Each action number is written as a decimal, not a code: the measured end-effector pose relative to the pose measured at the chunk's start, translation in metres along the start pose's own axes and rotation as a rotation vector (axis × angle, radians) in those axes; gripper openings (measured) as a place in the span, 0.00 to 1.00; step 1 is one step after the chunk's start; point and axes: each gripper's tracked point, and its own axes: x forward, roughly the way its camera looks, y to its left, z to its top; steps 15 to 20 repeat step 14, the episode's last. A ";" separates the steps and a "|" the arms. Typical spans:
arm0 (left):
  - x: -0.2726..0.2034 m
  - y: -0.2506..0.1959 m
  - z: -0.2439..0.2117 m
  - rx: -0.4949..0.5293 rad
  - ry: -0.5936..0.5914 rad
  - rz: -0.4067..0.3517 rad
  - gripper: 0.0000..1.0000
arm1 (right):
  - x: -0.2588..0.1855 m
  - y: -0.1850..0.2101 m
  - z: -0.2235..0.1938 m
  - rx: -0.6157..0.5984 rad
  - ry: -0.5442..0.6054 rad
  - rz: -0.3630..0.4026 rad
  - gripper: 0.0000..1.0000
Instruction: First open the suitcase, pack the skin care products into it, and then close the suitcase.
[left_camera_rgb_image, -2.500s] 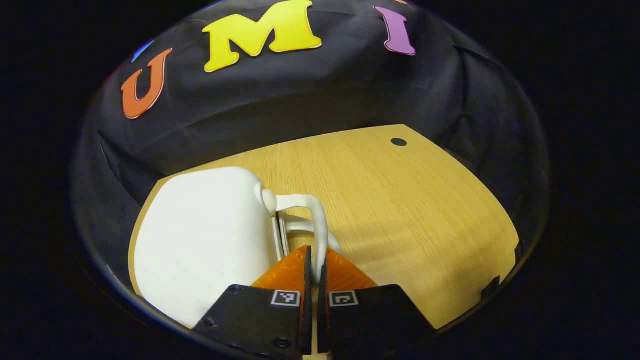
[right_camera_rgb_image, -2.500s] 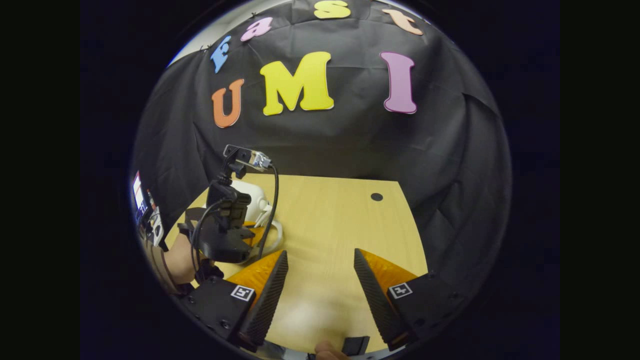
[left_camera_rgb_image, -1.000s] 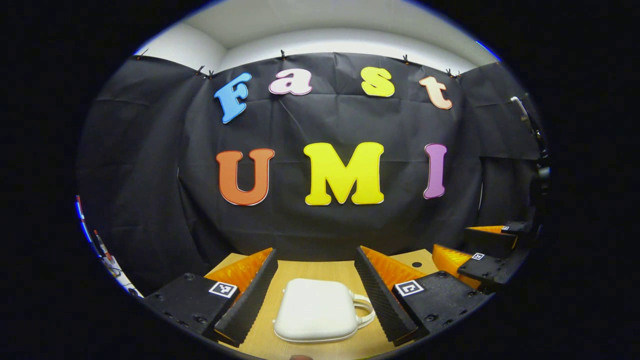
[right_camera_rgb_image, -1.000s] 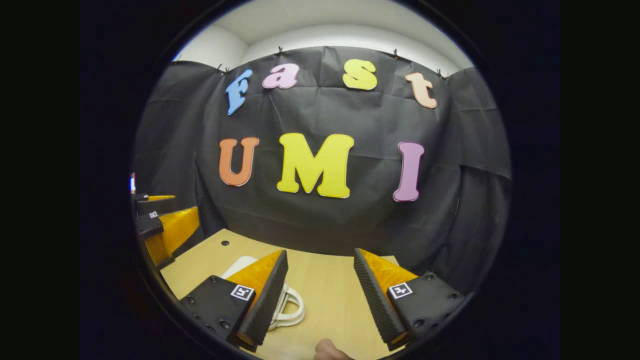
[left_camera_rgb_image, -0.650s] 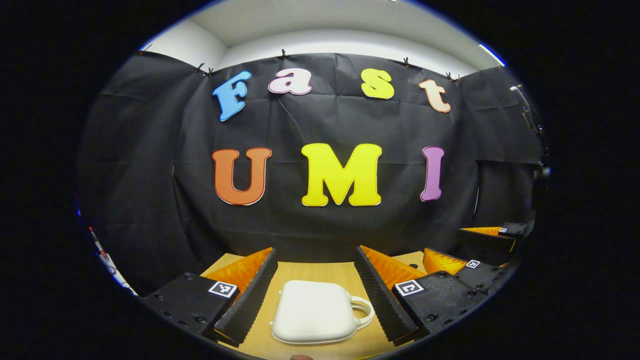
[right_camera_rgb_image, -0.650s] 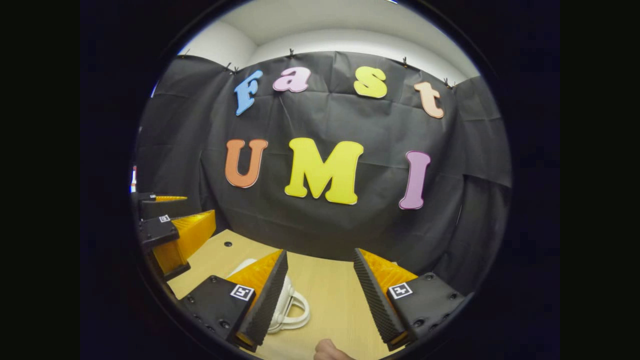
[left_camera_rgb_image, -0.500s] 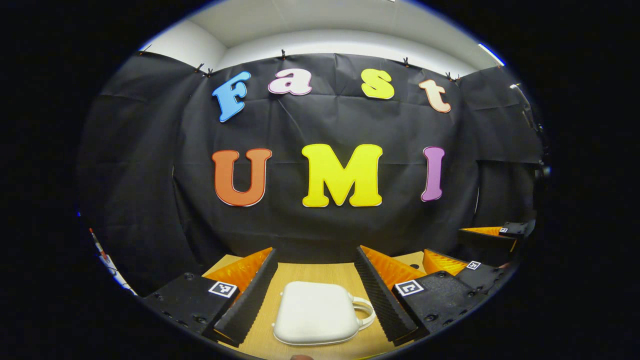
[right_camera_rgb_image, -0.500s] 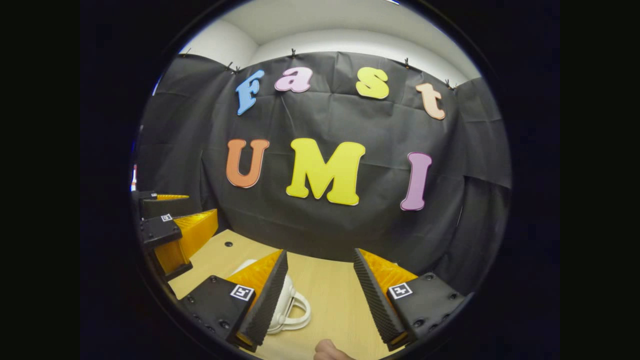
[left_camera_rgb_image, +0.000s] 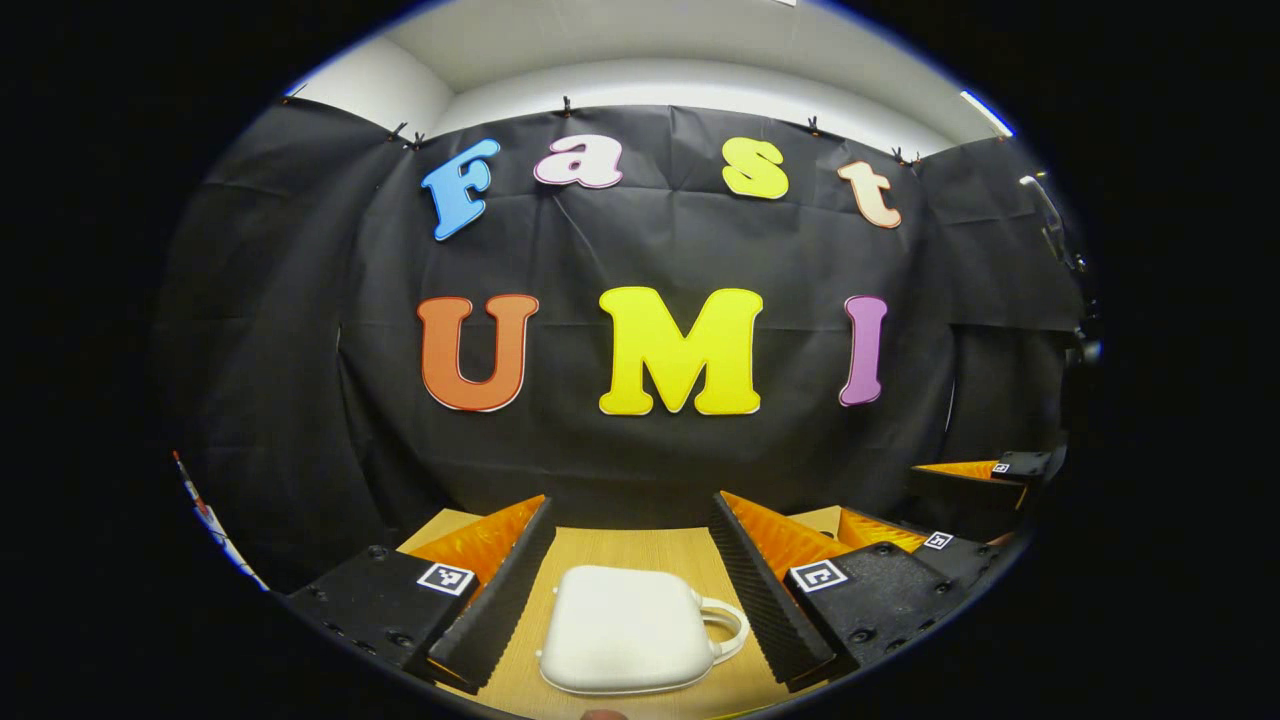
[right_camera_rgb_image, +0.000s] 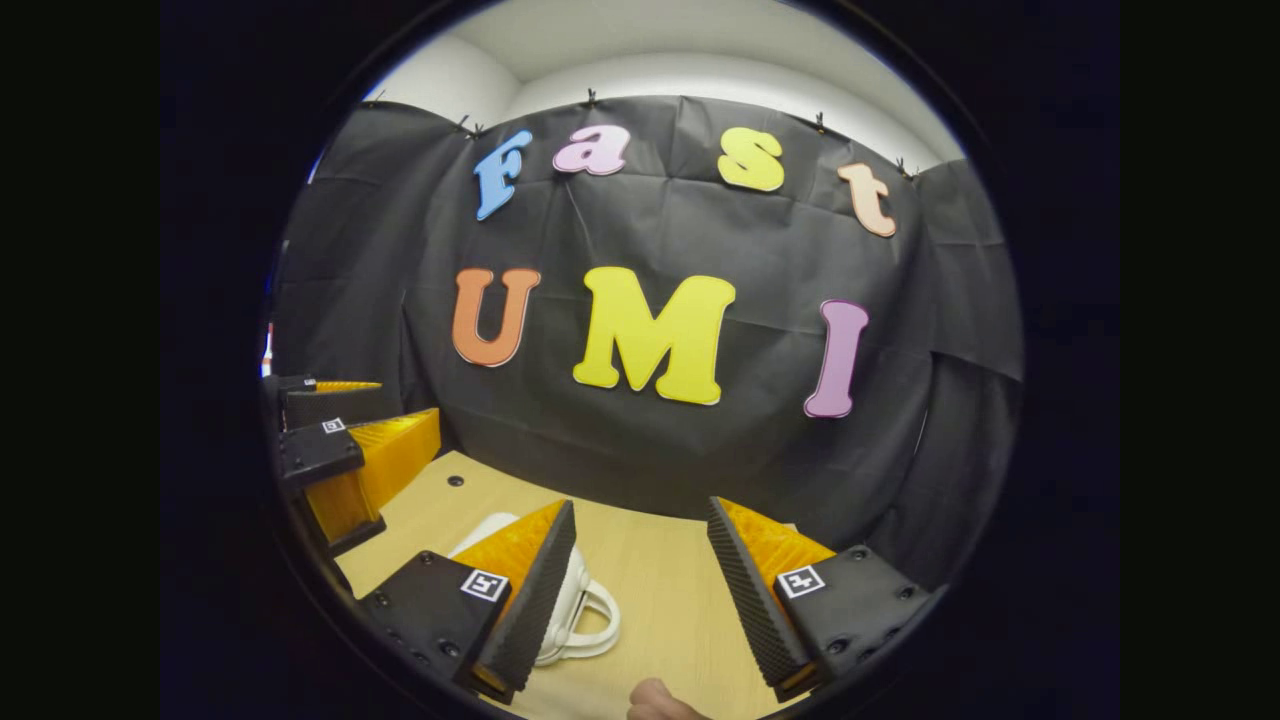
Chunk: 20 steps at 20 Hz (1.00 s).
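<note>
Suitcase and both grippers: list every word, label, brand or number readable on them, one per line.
On the suitcase: plain white shell, no text.
On the left gripper: square marker tags with coded black-and-white patterns, no words or numbers.
On the right gripper: the same kind of squares, no words.
Nothing here reads as text.

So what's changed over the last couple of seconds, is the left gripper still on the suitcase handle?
No. The left gripper has let go of the handle, opened and pulled back and up, so the white suitcase now lies closed on the table between its spread fingers, untouched. The right gripper rose too and tilted up towards the wall. It stayed open and empty; the suitcase stayed shut.
</note>
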 end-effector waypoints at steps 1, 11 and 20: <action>0.001 -0.001 0.000 -0.003 0.004 -0.005 0.98 | 0.000 0.000 -0.001 -0.003 0.005 0.000 0.79; 0.002 -0.003 0.000 0.000 0.029 -0.024 1.00 | 0.001 -0.004 -0.005 -0.006 0.026 -0.006 0.79; 0.002 -0.003 0.001 0.001 0.037 -0.030 0.99 | -0.001 -0.003 -0.006 -0.006 0.029 -0.009 0.79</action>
